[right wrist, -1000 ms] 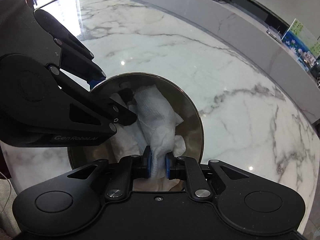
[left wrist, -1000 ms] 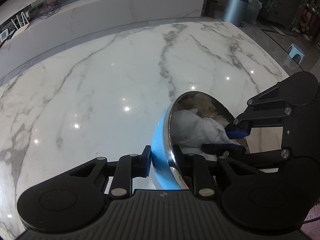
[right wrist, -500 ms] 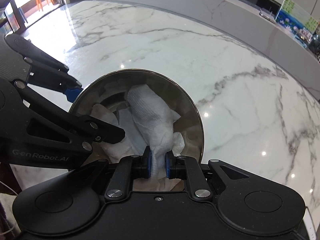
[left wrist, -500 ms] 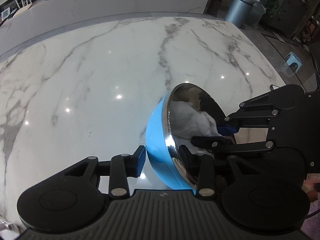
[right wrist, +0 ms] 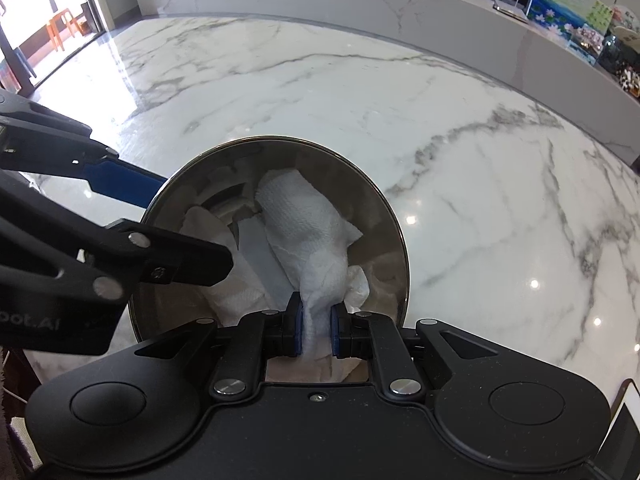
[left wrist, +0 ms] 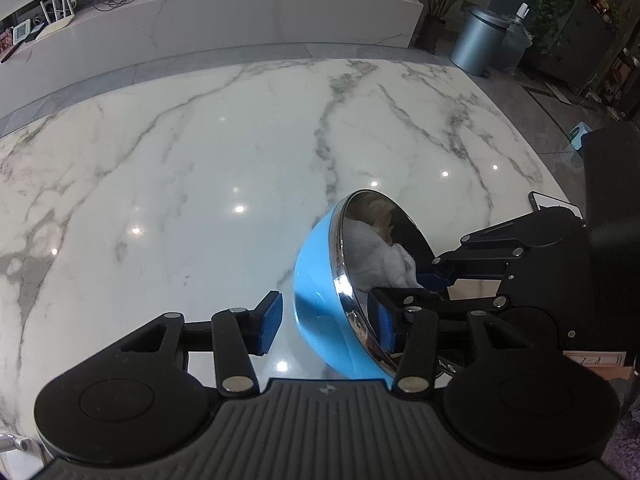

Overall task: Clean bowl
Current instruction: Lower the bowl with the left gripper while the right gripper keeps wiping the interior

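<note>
Left gripper (left wrist: 326, 322) jaws have just been opening, now spread, outer pad clear of the bowl (left wrist: 320, 280): glossy blue shell, mirrored steel inside, lower right on veined white marble (left wrist: 200, 160). Right gripper (right wrist: 316, 330) pinches the crumpled white paper towel (right wrist: 304, 224) inside.

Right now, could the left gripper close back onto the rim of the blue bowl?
Probably yes. The left gripper straddles the bowl rim, jaws just opened, one outside, one inside. The paper towel held by the right gripper sits deeper, clear of that rim.
</note>
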Demonstrator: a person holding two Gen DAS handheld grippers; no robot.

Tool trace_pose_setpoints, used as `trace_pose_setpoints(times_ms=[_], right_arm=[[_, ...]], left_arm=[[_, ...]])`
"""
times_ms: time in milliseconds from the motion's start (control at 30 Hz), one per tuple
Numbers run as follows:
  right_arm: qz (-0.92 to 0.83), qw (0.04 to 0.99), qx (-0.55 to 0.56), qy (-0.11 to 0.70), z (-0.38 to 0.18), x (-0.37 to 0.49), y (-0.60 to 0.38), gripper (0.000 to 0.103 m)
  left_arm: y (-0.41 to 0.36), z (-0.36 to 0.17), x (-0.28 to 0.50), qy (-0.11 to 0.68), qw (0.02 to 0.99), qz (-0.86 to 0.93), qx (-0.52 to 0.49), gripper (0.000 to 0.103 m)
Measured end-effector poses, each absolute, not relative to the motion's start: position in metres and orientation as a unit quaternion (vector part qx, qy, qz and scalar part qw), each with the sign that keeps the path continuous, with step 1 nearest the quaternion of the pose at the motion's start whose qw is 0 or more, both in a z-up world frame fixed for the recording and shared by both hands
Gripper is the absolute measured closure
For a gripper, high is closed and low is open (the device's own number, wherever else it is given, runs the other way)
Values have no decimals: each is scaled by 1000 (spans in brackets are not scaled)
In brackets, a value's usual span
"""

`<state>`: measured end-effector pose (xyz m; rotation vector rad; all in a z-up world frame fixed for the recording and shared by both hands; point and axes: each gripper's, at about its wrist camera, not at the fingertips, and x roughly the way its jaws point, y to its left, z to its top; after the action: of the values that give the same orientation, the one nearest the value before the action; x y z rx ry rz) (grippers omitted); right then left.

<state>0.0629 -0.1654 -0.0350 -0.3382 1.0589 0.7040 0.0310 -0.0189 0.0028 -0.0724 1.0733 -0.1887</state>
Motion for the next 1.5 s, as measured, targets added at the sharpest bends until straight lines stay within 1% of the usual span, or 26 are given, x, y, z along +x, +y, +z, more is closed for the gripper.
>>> trace_pose_setpoints(times_ms=[200,267,400,567,633,867,1100,1267,1300,1333,1400,1467,1500], right_arm=[[333,790,-156,490,-31,63,-164,93],[336,789,-163,488,-30,63,-162,93],[335,790,-217,465,-26,60,-154,93],[327,804,-259,423,-14,56,-153,93],[325,804,-263,424,-15,58,-153,93],[324,794,-241,455,-23,62,-160,93],[348,768,-190,503,-24,63,-168,92],[353,765,-170,512,-27,62,-169,92],[351,765,-170,512,-27,61,-169,92],[350,766,-170,511,-27,61,-168,92],[348,767,-171,511,-28,59,-169,92],[345,770,-170,509,-29,57,-170,92],[345,771,-169,509,-30,56,-171,92]], left_arm=[[-20,1,32,500,863,-72,-2,82],[-19,-1,34,500,864,-66,9,84],[-20,-3,34,500,863,-71,21,88],[-23,-2,34,496,865,-71,37,89],[-22,-1,34,494,865,-73,34,90],[-22,1,36,482,872,-75,35,91],[-24,0,44,472,878,-71,44,98],[-24,0,47,467,881,-70,40,98],[-24,0,47,465,882,-69,37,95],[-24,0,47,464,882,-69,34,93],[-22,2,45,459,885,-65,31,76],[-21,4,43,455,887,-69,27,70],[-21,5,41,454,888,-72,28,69]])
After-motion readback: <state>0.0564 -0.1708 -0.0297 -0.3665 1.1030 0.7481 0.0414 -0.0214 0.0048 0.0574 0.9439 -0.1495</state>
